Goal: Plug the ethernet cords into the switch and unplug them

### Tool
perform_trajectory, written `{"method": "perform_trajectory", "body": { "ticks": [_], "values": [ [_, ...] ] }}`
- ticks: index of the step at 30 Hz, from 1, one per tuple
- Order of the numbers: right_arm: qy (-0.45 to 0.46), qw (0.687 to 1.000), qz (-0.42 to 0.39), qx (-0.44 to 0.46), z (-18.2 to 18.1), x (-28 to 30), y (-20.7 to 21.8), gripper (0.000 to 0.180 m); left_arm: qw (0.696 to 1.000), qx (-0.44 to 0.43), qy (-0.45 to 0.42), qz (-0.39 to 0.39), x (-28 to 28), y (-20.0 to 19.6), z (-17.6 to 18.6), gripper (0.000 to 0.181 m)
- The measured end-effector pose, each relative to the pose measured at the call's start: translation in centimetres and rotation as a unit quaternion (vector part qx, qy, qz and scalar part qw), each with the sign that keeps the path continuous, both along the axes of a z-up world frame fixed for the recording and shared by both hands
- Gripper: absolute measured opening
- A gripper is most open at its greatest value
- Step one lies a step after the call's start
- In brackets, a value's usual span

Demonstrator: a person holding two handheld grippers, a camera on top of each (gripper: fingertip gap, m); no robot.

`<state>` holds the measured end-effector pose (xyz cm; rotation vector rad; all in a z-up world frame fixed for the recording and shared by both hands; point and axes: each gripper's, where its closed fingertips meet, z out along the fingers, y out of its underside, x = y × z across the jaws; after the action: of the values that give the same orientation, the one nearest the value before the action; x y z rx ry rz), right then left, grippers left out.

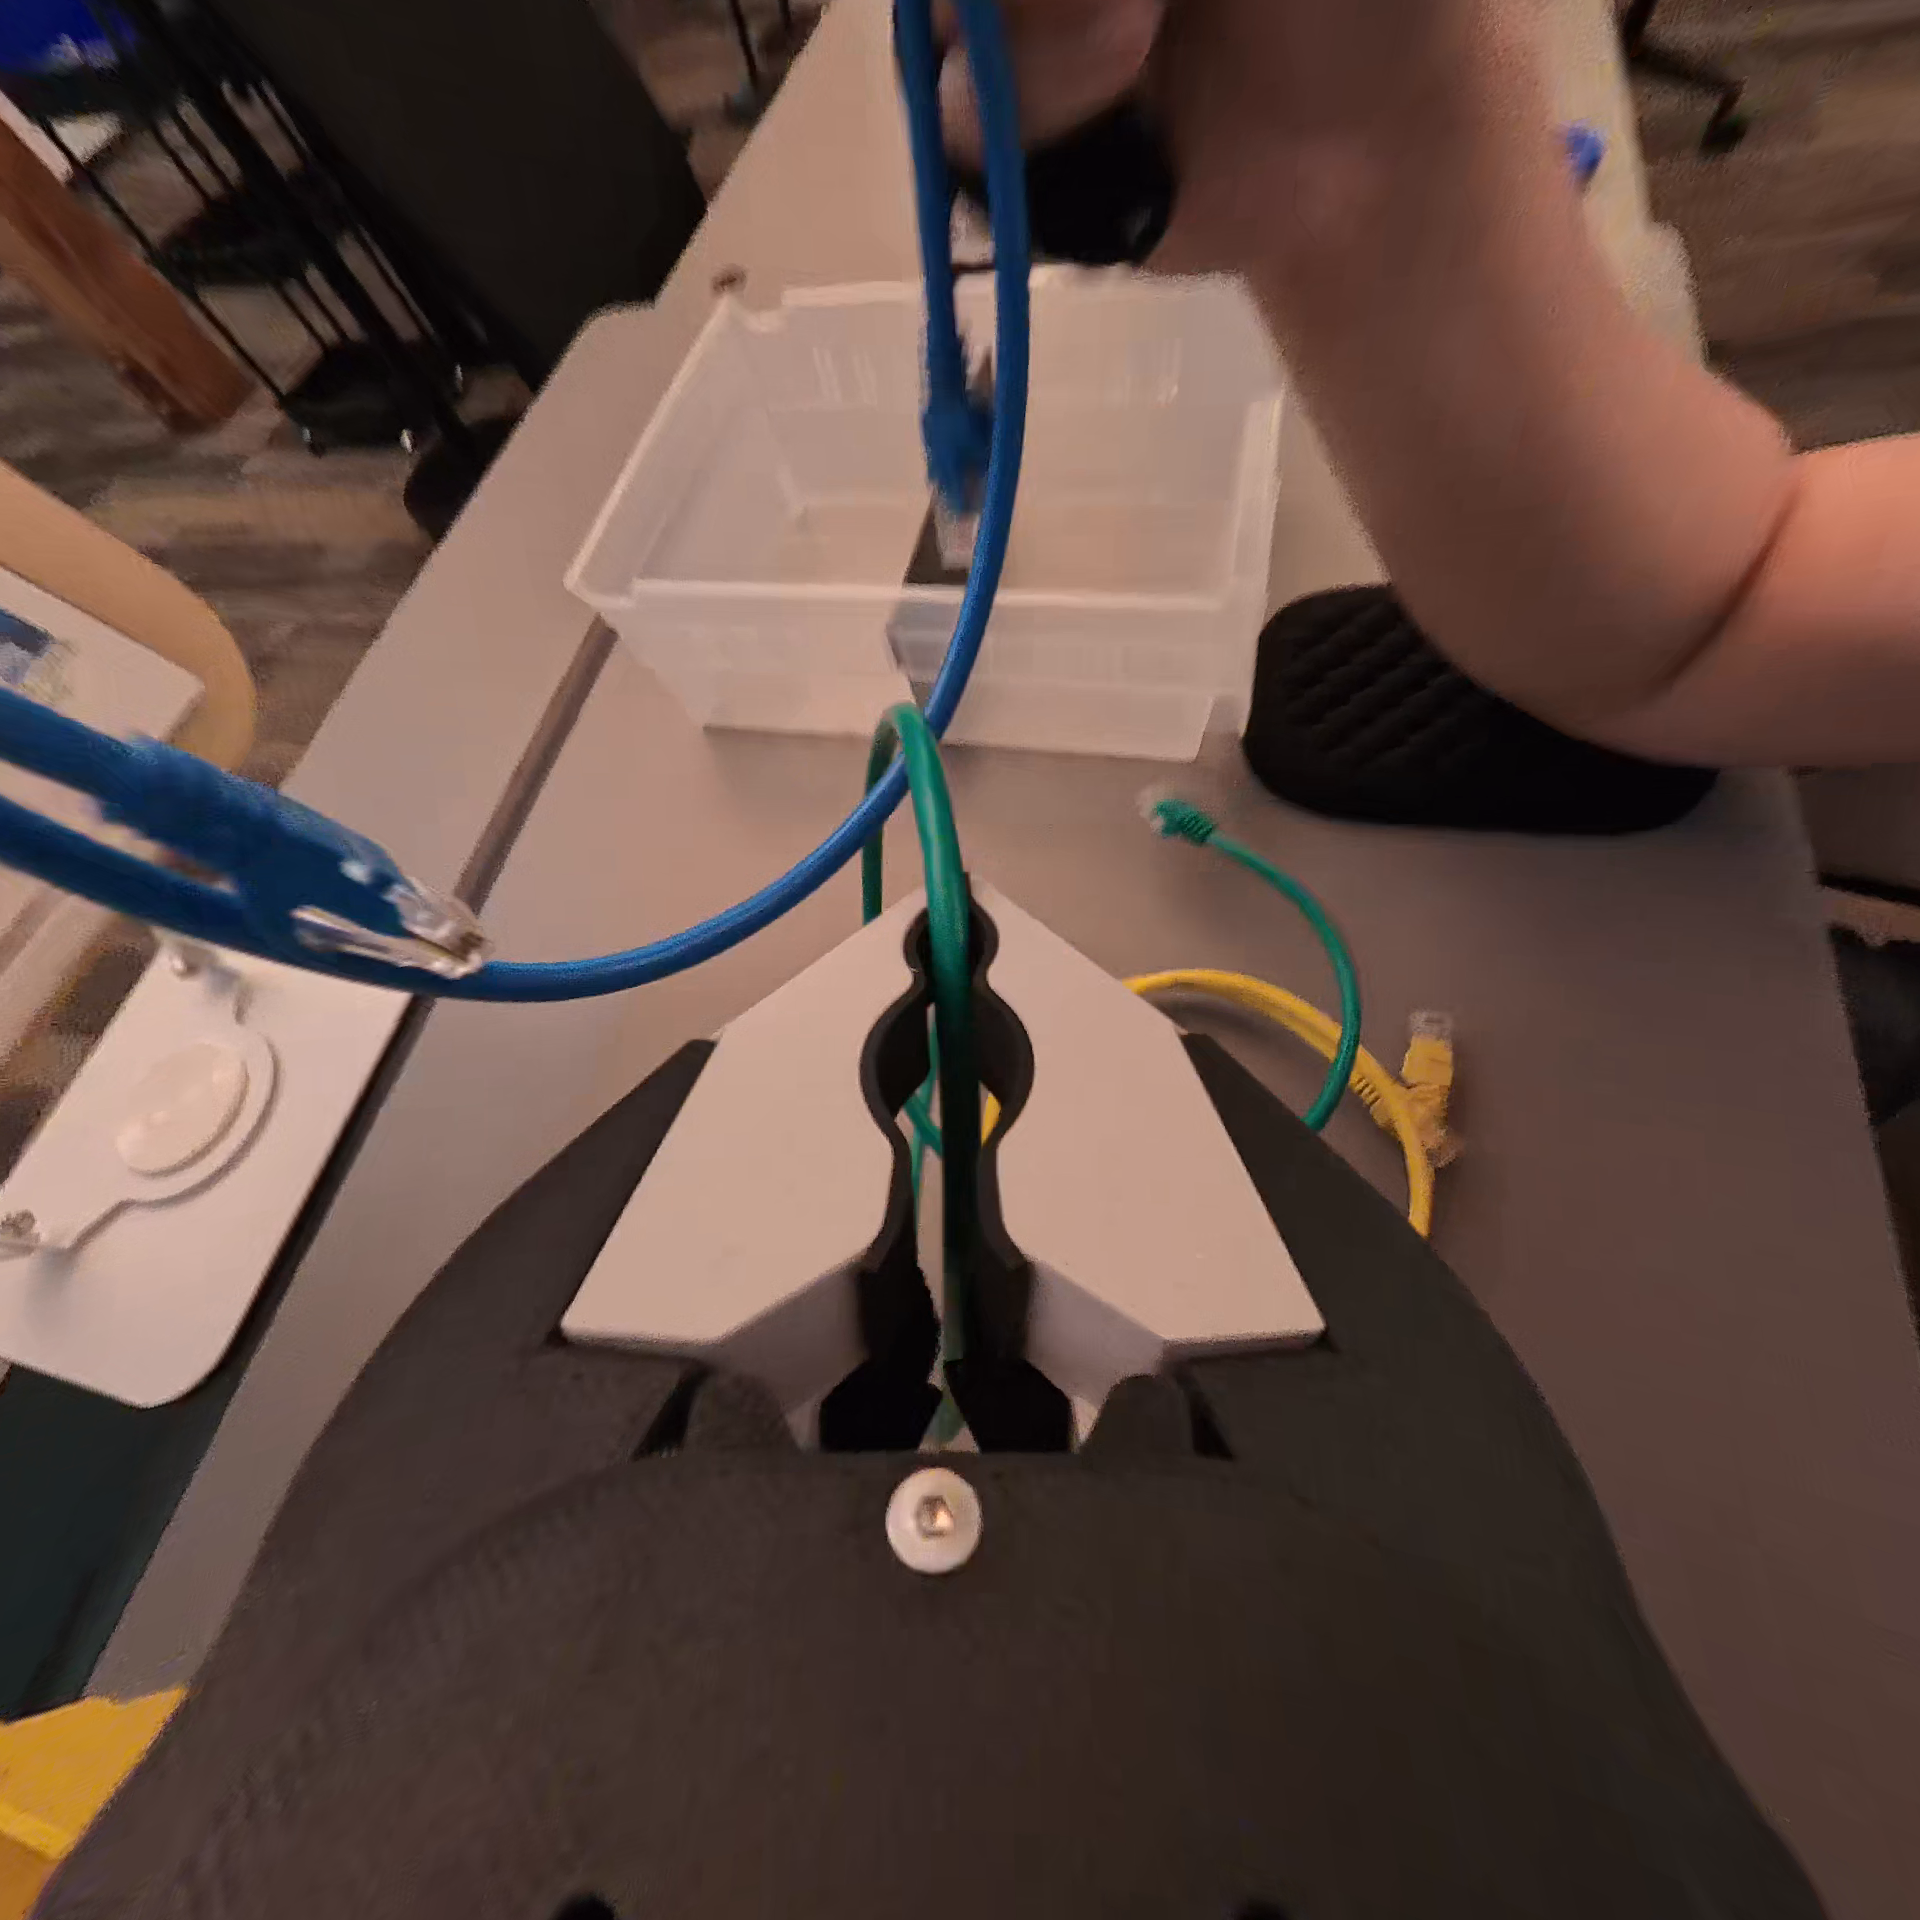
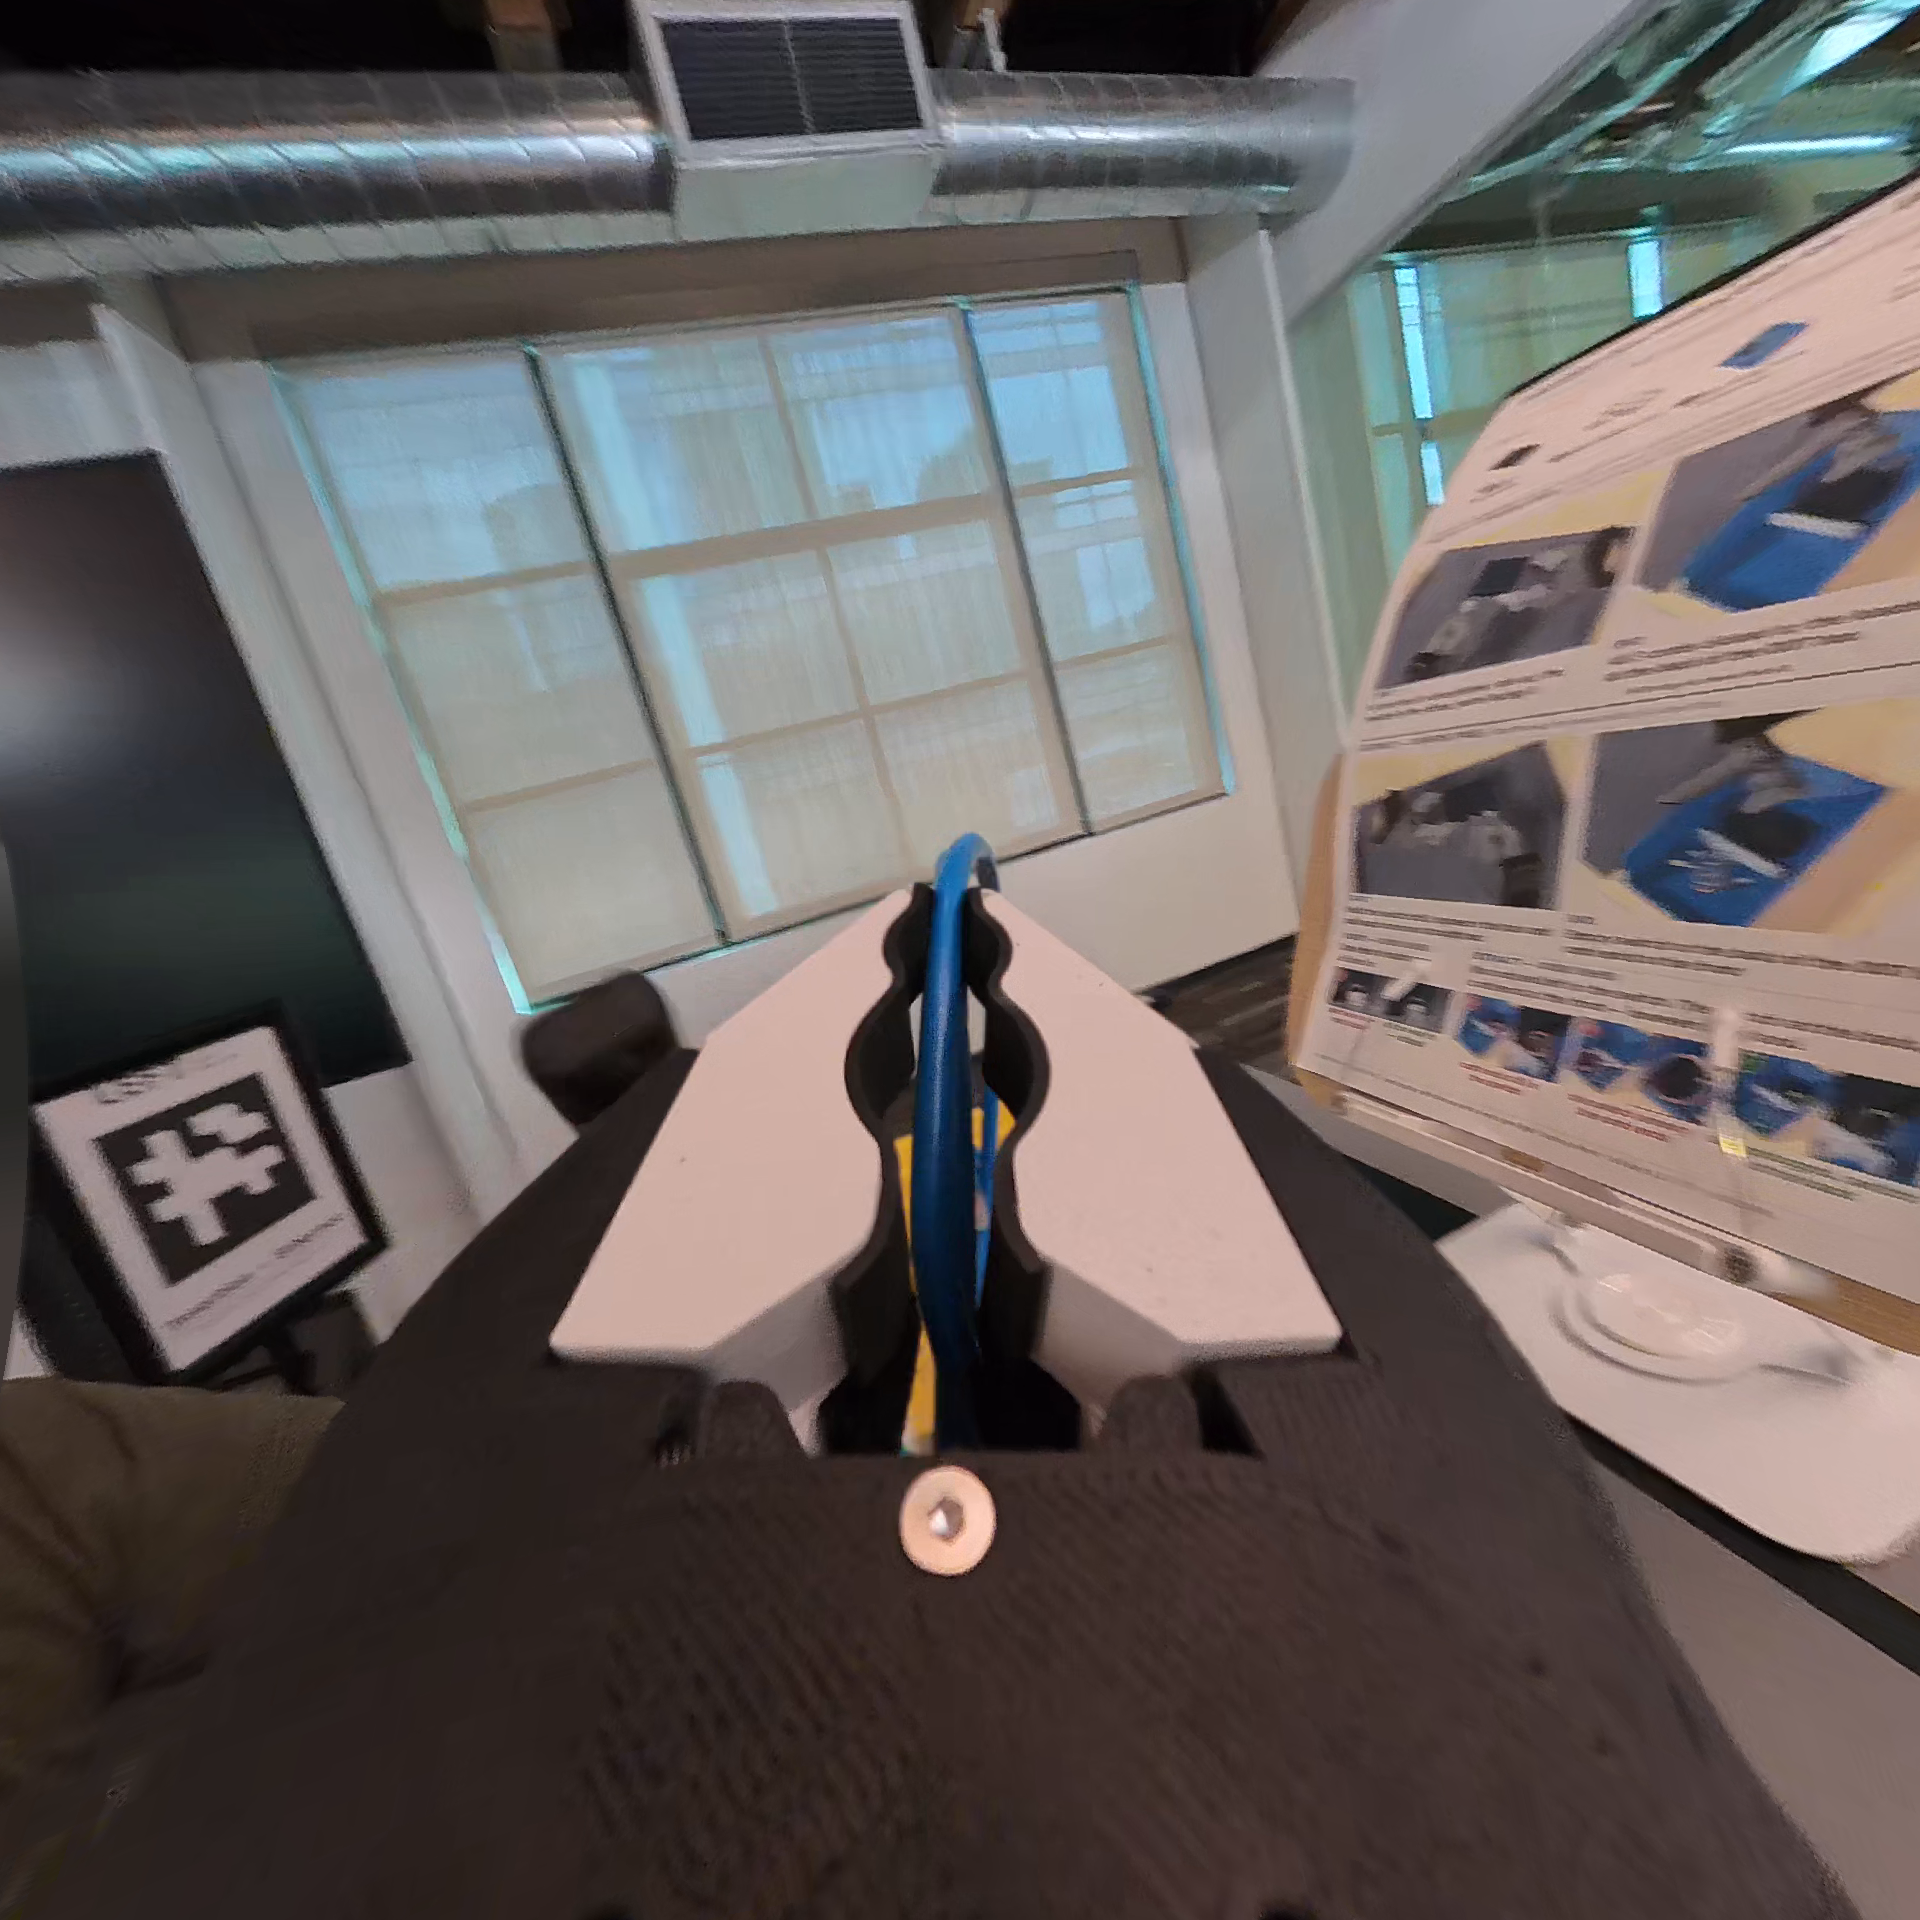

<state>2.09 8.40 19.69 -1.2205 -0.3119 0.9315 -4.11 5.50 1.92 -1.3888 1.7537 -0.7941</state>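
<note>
My left gripper (image 1: 943, 914) is shut on a green ethernet cord (image 1: 940, 831) that arches up out of its jaws; the cord's far plug (image 1: 1179, 821) lies on the grey table (image 1: 1558, 1039). My right gripper (image 2: 948, 904) is shut on a blue ethernet cord (image 2: 951, 1039), raised high and facing a window. In the left wrist view that blue cord (image 1: 977, 520) hangs in a loop from above, with one plug (image 1: 951, 447) dangling over a clear bin and the other plug (image 1: 416, 920) at the left. A yellow cord (image 1: 1392, 1081) lies on the table. No switch shows.
A clear plastic bin (image 1: 1101, 582) stands on the table ahead. A black ribbed object (image 1: 1382, 717) lies right of it under a person's forearm (image 1: 1558, 499). A white base plate (image 1: 177, 1164) sits at the left. An instruction poster (image 2: 1621, 790) stands at the right. About 20 centimeters separates my left fingertips from my right.
</note>
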Motion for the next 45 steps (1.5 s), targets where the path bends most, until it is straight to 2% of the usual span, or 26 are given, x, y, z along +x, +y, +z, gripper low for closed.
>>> {"method": "perform_trajectory", "body": {
  "ticks": [4, 8, 14, 16, 18, 22, 27, 30, 31, 33, 34, 36, 38, 41, 44, 45],
  "values": [
    [-0.062, 0.994, -0.082, -0.046, -2.9, 1.3, 3.2, 0.004, 0.997, 0.016, -0.081, -0.002, -1.2, -0.6, 4.5, 0.000],
    [-0.145, 0.975, -0.094, -0.137, -8.4, 0.4, 6.5, 0.005, 0.985, -0.006, -0.173, -0.003, -4.0, -0.9, 9.9, 0.000],
    [-0.244, 0.925, -0.079, -0.279, -18.0, -1.4, 9.9, 0.006, 0.939, -0.064, -0.339, -0.015, -11.9, -0.7, 18.7, 0.000],
    [-0.279, 0.905, -0.105, -0.302, -20.4, -0.7, 10.8, 0.006, 0.929, -0.056, -0.365, -0.001, -14.7, -0.2, 20.3, 0.000],
    [-0.294, 0.892, -0.134, -0.317, -21.3, 0.4, 11.2, 0.006, 0.927, -0.030, -0.373, 0.034, -16.9, 0.9, 21.1, 0.000],
    [-0.291, 0.892, -0.168, -0.301, -18.4, 1.7, 9.8, 0.006, 0.921, -0.018, -0.383, 0.063, -20.1, 1.8, 22.0, 0.000],
    [-0.300, 0.864, -0.285, -0.287, -14.8, 7.4, 7.8, 0.006, 0.901, -0.026, -0.425, 0.082, -23.9, 3.1, 23.3, 0.000],
    [-0.297, 0.845, -0.309, -0.321, -14.0, 10.8, 6.9, 0.007, 0.887, -0.049, -0.452, 0.084, -25.8, 3.9, 23.9, 0.000],
    [-0.298, 0.836, -0.317, -0.335, -13.7, 11.8, 6.5, 0.006, 0.880, -0.055, -0.464, 0.086, -26.3, 4.2, 24.2, 0.000],
    [-0.340, 0.783, -0.383, -0.353, -12.8, 15.8, 5.6, 0.006, 0.858, -0.065, -0.502, 0.087, -28.2, 4.6, 25.0, 0.000],
    [-0.345, 0.773, -0.392, -0.361, -12.3, 16.9, 5.0, 0.006, 0.851, -0.066, -0.513, 0.089, -29.2, 4.8, 25.2, 0.000],
    [-0.342, 0.773, -0.379, -0.376, -11.0, 17.3, 4.0, 0.006, 0.847, -0.067, -0.521, 0.079, -30.6, 4.5, 25.3, 0.000],
    [-0.375, 0.745, -0.408, -0.371, -8.9, 18.6, 2.9, 0.006, 0.848, -0.076, -0.522, 0.053, -31.1, 3.6, 25.5, 0.000],
    [-0.402, 0.708, -0.452, -0.364, -5.2, 20.2, 1.5, 0.006, 0.836, -0.065, -0.540, 0.068, -31.9, 3.7, 25.9, 0.000],
    [-0.419, 0.676, -0.478, -0.371, -3.0, 21.0, 0.6, 0.006, 0.801, -0.077, -0.591, 0.059, -34.1, 3.5, 26.9, 0.000],
    [-0.437, 0.648, -0.497, -0.377, -2.6, 21.7, 0.0, 0.006, 0.782, -0.080, -0.616, 0.054, -35.4, 3.4, 27.2, 0.000]
  ]
}}
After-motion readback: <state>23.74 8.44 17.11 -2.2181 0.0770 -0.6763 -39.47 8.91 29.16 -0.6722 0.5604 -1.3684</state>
